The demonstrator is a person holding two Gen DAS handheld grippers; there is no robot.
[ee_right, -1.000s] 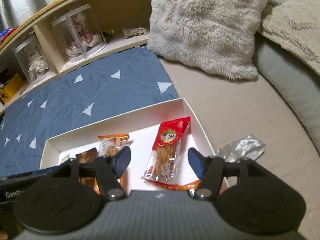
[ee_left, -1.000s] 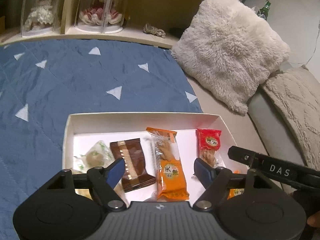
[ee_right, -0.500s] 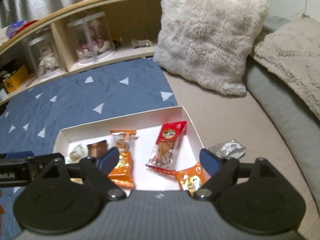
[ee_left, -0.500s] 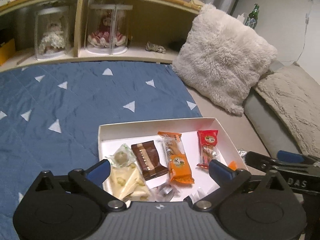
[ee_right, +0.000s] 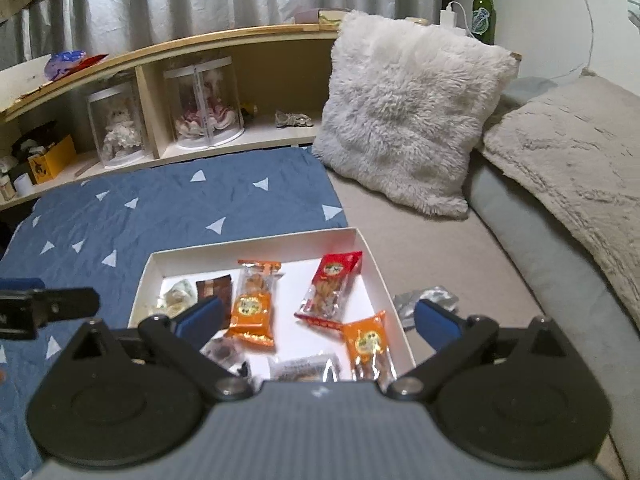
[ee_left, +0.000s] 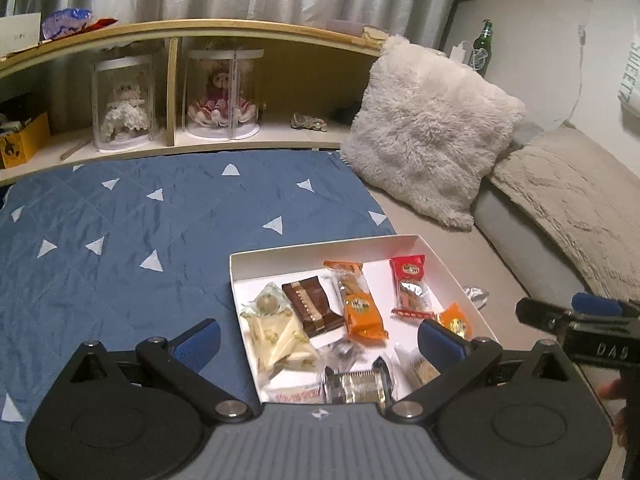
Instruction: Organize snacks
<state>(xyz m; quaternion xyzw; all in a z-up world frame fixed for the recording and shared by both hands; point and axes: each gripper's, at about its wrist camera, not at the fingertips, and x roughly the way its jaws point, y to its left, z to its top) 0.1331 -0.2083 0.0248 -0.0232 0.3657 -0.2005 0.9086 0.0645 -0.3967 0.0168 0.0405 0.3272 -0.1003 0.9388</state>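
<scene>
A white box (ee_left: 320, 249) (ee_right: 256, 245) lies on the bed and holds several snack packets: a red one (ee_left: 411, 286) (ee_right: 331, 290), a long orange one (ee_left: 358, 303) (ee_right: 253, 305), a brown one (ee_left: 312, 306), pale green ones (ee_left: 276, 330) and a small orange one (ee_left: 454, 320) (ee_right: 368, 340). A silver wrapper (ee_right: 424, 300) (ee_left: 476, 294) lies outside the box to its right. My left gripper (ee_left: 318, 338) is open and empty above the box's near side. My right gripper (ee_right: 318, 318) is open and empty, also above the near side.
The box sits where a blue quilt (ee_left: 140, 220) meets beige bedding (ee_right: 440, 248). A fluffy pillow (ee_left: 428, 128) and a beige blanket (ee_right: 580, 152) lie to the right. A wooden headboard shelf (ee_left: 192, 80) holds two clear doll cases. A green bottle (ee_right: 483, 8) stands behind.
Both grippers have pulled back and up from the box and their jaws have opened wider. More of the box, shelf and curtain shows now.
</scene>
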